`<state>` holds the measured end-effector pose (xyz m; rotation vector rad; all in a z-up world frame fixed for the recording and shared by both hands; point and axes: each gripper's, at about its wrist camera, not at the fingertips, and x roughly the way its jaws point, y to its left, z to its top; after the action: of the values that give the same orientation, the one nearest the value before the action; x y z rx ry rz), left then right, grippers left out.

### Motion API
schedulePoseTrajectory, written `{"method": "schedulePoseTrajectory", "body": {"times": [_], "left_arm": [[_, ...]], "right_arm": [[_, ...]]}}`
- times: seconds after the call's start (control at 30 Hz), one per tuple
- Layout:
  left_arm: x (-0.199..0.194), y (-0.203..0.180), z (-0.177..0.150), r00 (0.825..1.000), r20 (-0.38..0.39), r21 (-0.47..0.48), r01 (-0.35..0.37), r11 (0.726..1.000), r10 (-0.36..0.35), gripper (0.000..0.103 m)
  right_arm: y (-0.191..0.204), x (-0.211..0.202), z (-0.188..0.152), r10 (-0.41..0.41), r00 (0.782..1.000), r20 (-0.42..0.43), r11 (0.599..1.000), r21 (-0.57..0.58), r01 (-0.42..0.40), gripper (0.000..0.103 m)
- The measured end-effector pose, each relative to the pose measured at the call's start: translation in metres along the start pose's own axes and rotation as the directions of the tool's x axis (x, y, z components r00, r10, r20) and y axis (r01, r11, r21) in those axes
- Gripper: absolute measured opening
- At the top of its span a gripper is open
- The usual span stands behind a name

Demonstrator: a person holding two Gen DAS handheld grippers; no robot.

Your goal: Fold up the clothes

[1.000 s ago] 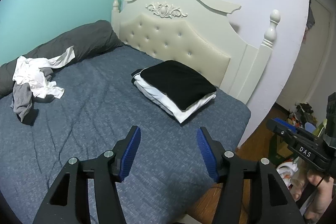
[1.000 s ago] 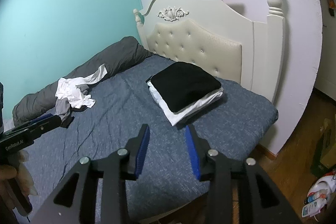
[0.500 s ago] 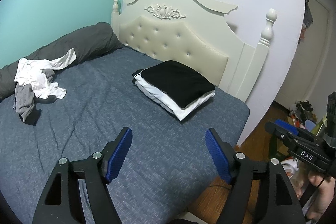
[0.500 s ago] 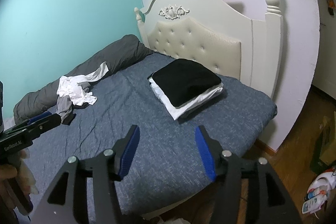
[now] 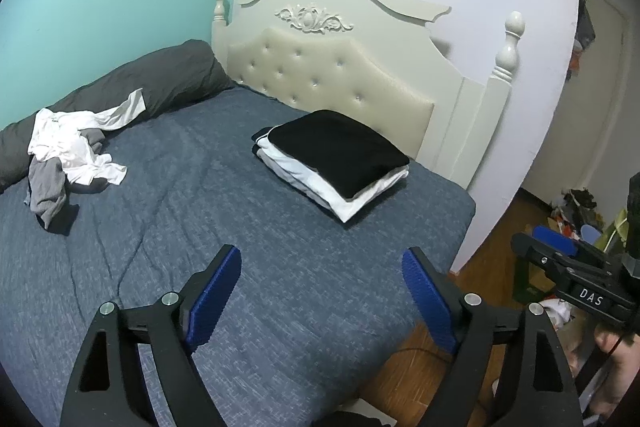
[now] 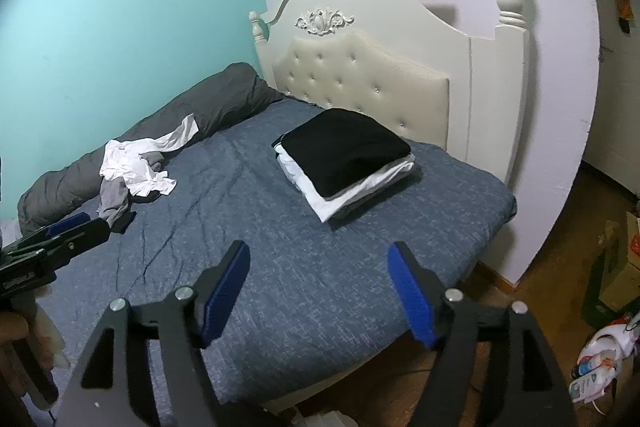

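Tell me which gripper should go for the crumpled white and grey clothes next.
Left, probably. The crumpled clothes lie toward the left gripper's side of the bed, while the right gripper faces the folded stack. Both are empty, jaws opening, and neither is near the pile.

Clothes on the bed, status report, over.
Left gripper and right gripper empty, jaws opening. Folded stack by headboard; unfolded pile untouched. Nothing in the way.

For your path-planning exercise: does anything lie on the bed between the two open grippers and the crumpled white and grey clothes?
Nothing visible does. Only bare blue bedcover lies between the left gripper, the right gripper, both opening and empty, and the crumpled clothes.
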<state>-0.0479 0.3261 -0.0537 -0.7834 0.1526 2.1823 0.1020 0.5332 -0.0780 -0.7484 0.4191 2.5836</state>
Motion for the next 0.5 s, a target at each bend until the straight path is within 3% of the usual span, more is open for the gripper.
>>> {"method": "schedulePoseTrajectory", "body": {"times": [0.5], "left_arm": [[-0.0077,0.0,-0.0039,1.0,0.017,0.007,-0.006,1.0,0.006,0.098]], "right_arm": [[0.004,-0.0066,-0.0024,-0.036,0.999,0.017,0.999,0.0,0.036,0.087]]}}
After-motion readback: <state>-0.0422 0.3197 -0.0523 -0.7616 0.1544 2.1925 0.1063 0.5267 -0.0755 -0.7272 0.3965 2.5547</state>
